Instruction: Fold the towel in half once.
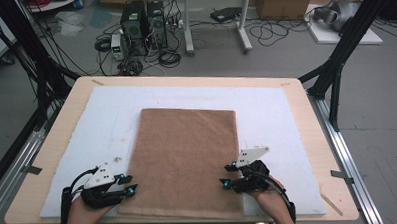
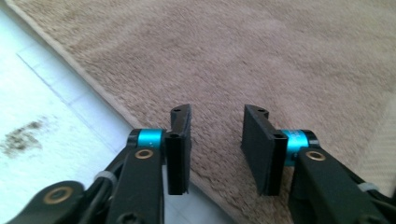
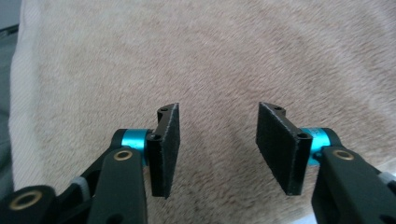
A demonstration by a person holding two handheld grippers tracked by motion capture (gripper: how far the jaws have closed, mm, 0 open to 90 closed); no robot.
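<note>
Towel [image 1: 185, 157]: plain tan-brown, paler hem band. Foam pad [image 1: 271, 109]: white, brownish speckled stain at 9 o'clock of left gripper [image 2: 217, 142]. Both grippers black, cyan collars, brass rivets. Table [image 1: 315, 138]: light wood.

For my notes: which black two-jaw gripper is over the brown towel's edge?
The left gripper: the brown terry towel has its hem beneath it, beside white foam.

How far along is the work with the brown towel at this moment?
Done: the brown towel lies flat on the white pad, apparently already folded. In hand: the left gripper and right gripper sit open at its near corners, nothing clamped. Left: probably gripping the near edge and folding again.
</note>
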